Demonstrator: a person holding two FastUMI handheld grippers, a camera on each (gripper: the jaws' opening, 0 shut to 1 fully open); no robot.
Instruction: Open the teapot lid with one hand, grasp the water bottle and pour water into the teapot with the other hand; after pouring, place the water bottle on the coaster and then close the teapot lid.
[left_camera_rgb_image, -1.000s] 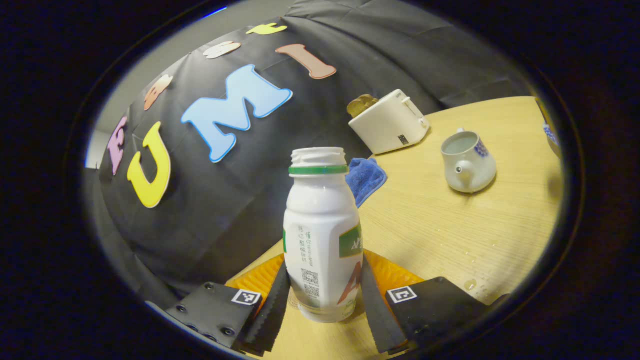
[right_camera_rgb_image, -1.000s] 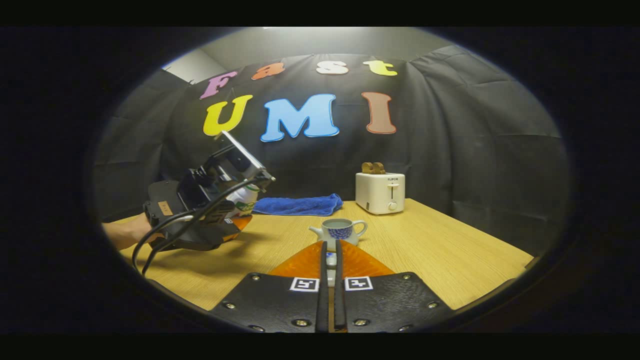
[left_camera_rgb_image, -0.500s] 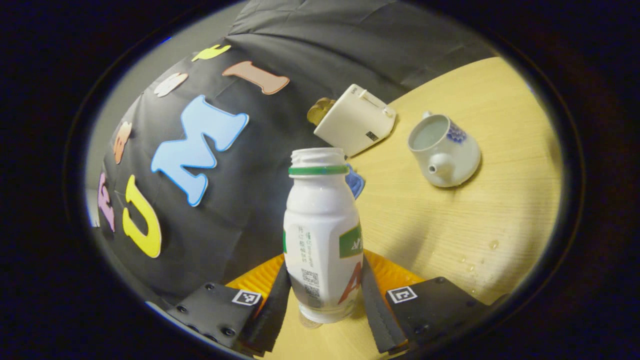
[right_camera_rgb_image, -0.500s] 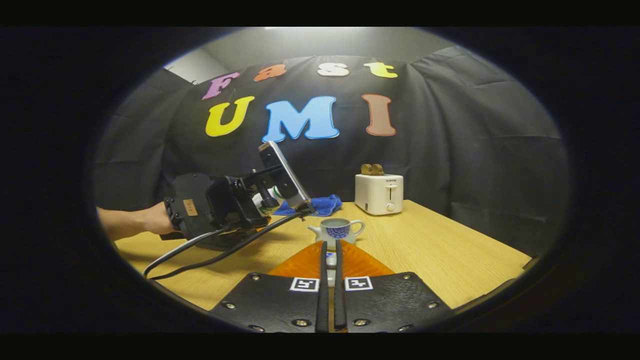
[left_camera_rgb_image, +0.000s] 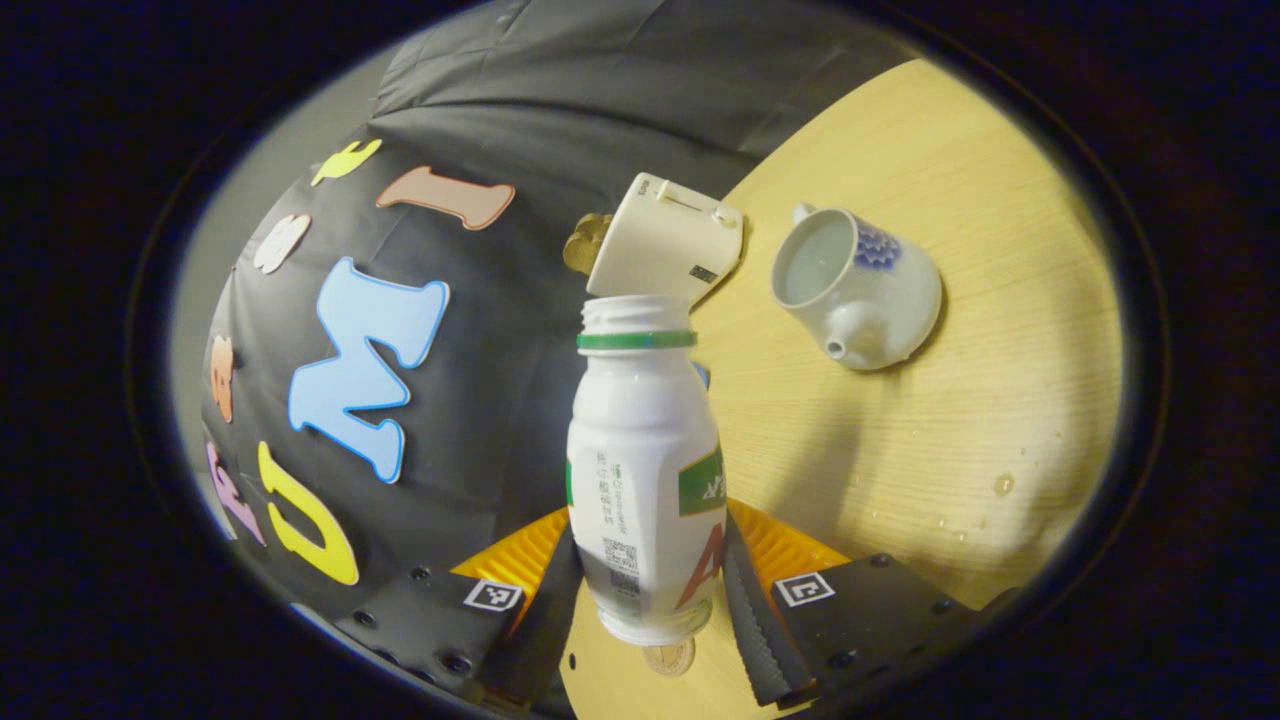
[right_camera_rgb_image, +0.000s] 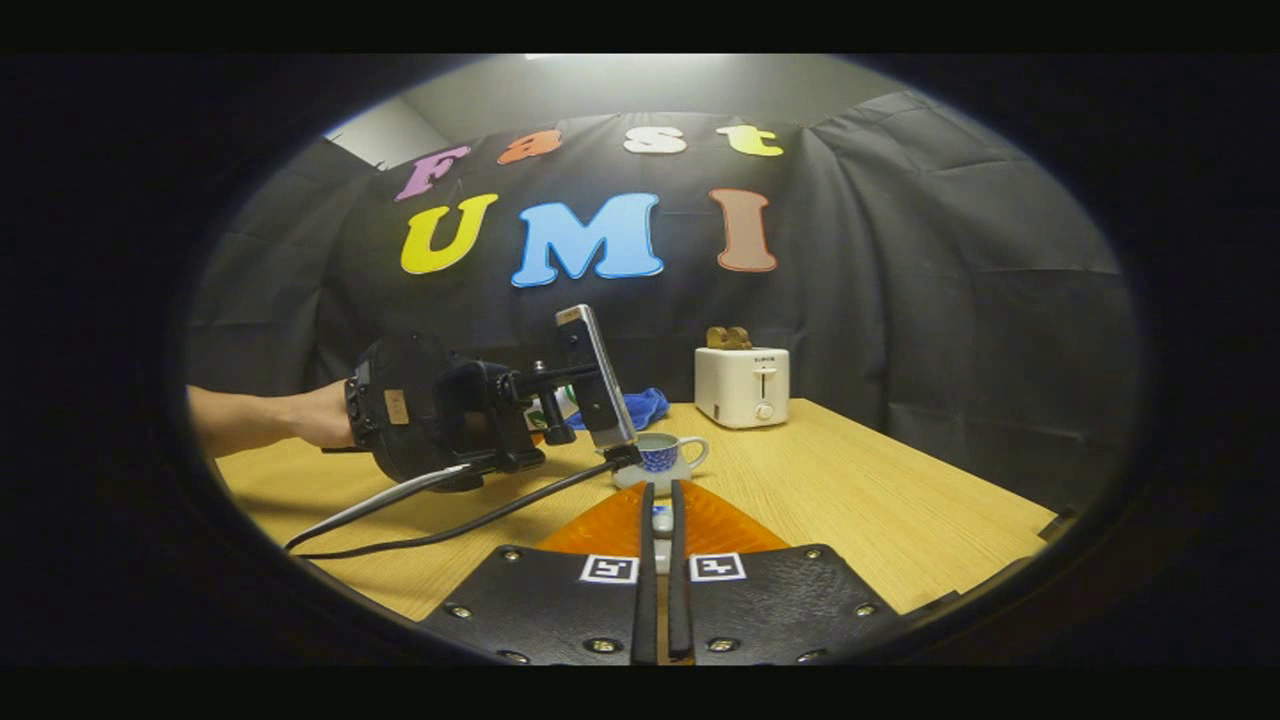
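Note:
A white water bottle with a green neck ring and no cap sits between the fingers of my left gripper, which is shut on its lower body. The bottle leans toward the open white-and-blue teapot, whose mouth lies up and to the right of the bottle's neck. In the right gripper view the left gripper, held by a hand, hangs just left of the teapot and covers its spout. My right gripper is shut on the small teapot lid, held short of the teapot. A small round disc shows below the bottle's base.
A white toaster with bread in it stands at the back of the wooden table; it is also in the right gripper view. A blue cloth lies behind the teapot. Water drops dot the tabletop.
The left gripper has carried the bottle to the right, up beside the teapot, and rolled it further over. The right gripper holds the lid in nearly the same place.

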